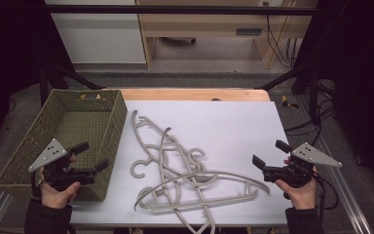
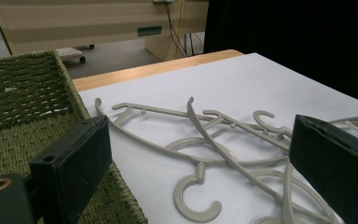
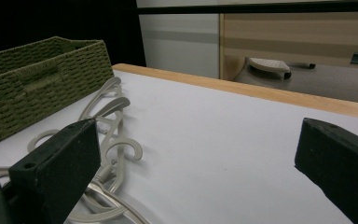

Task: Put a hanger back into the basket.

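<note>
Several beige plastic hangers [image 1: 185, 170] lie tangled in a heap on the white table top [image 1: 224, 122]; their hooks and arms show in the left gripper view [image 2: 214, 149] and the right gripper view [image 3: 107, 140]. A green woven basket [image 1: 73, 131] stands at the left, with nothing visible inside. My left gripper [image 1: 91, 157] hovers over the basket's near right corner, open and holding nothing. My right gripper [image 1: 271, 154] is at the table's right side, to the right of the heap, open with nothing between its jaws.
The table's wooden far edge [image 1: 195, 93] runs behind the white top. Beyond it stand a wooden desk [image 1: 214, 24] and a white cabinet [image 1: 102, 34]. Black frame bars and cables [image 1: 316, 117] flank the right side.
</note>
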`<state>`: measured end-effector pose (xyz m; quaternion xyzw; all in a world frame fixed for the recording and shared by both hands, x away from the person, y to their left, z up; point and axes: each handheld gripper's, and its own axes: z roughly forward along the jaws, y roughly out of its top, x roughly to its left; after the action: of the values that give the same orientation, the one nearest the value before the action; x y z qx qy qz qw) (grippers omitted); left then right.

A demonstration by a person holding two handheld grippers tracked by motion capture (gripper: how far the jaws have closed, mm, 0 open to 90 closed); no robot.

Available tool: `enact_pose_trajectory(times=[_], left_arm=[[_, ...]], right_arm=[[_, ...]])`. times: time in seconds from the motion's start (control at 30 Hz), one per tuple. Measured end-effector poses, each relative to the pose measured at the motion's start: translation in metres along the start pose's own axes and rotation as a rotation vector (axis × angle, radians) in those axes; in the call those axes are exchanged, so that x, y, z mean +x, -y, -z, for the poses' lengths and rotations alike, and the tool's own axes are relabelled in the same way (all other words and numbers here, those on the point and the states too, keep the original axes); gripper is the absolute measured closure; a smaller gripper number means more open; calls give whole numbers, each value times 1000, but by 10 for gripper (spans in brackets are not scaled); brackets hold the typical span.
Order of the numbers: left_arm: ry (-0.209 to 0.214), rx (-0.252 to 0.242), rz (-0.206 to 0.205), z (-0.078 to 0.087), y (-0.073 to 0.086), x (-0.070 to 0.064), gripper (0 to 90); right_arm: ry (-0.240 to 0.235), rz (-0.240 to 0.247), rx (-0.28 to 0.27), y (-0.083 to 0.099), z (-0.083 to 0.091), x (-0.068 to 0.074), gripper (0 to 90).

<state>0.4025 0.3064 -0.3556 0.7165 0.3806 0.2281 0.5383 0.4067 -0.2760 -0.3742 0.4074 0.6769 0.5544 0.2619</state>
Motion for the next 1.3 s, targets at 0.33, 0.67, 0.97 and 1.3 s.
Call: enact_pose_trajectory(times=[0.33, 0.67, 0.97, 1.3], left_arm=[[11, 29, -19, -11, -2, -9, 57], [57, 112, -51, -34, 0, -29, 64], [100, 209, -96, -58, 5, -51, 73], [161, 308, -155, -87, 8, -77, 92]], right_arm=[[-5, 4, 3, 0, -2, 1, 4], [-5, 9, 4, -1, -2, 3, 6], [-8, 17, 17, -1, -4, 5, 7], [-11, 21, 24, -1, -6, 6, 7]])
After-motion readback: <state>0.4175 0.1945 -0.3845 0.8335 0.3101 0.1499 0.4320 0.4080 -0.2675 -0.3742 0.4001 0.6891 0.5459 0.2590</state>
